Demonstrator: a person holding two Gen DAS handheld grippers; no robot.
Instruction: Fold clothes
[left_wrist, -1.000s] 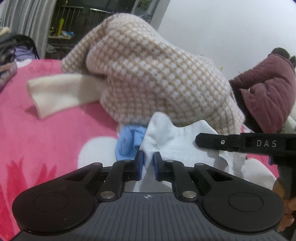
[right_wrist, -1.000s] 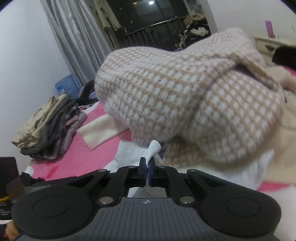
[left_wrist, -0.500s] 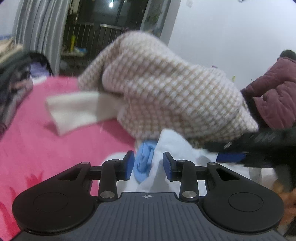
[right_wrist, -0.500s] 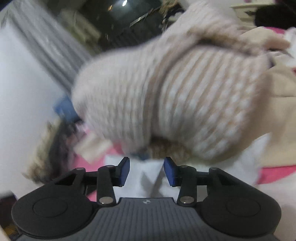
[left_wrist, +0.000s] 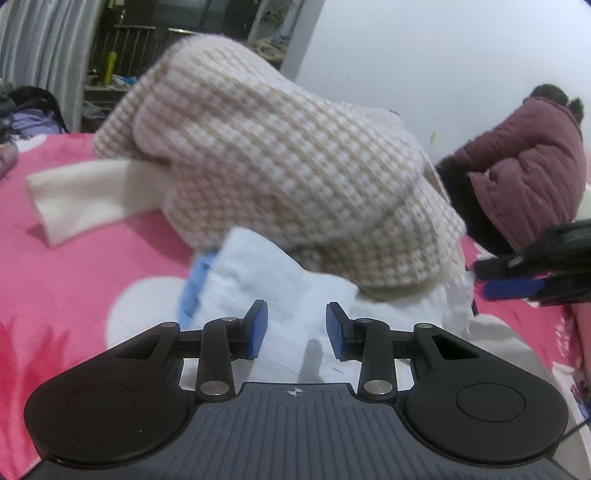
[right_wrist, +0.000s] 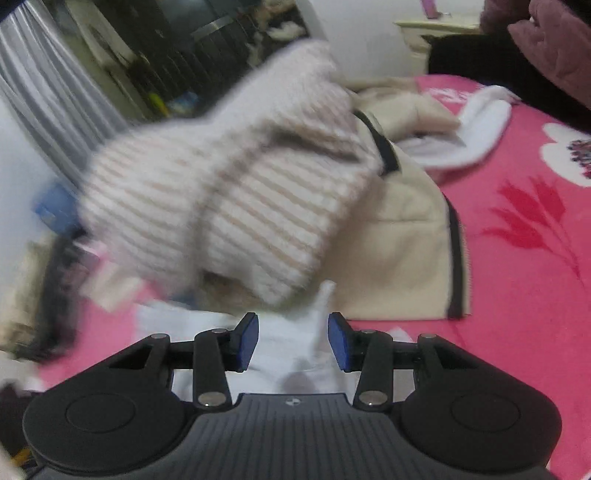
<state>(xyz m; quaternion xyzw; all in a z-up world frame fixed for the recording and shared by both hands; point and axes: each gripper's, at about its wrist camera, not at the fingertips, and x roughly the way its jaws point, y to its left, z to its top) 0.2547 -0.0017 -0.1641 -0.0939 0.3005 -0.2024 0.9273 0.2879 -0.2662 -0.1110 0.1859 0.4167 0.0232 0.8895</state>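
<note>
A white garment (left_wrist: 284, 291) with a blue part (left_wrist: 192, 284) lies on the pink flowered blanket (left_wrist: 74, 266), partly under a beige-and-white checked sweater (left_wrist: 288, 177). My left gripper (left_wrist: 297, 328) hangs open just over the white cloth, gripping nothing. In the right wrist view my right gripper (right_wrist: 291, 338) is open too, and a raised peak of the white garment (right_wrist: 325, 299) stands between its fingers, loose. The checked sweater (right_wrist: 229, 206) is blurred behind it. The right gripper (left_wrist: 535, 269) also shows at the right edge of the left wrist view.
A cream sleeve (left_wrist: 85, 195) sticks out left of the sweater. A cream fleece jacket (right_wrist: 399, 251) with dark trim and a white fluffy cloth (right_wrist: 476, 136) lie to the right. A person in a maroon jacket (left_wrist: 524, 166) sits at the far side. Stacked clothes (right_wrist: 26, 295) lie left.
Both grippers were shut on the white garment a second ago. They have let go and opened wide, and the cloth has dropped onto the blanket. The right wrist view has swung right.
</note>
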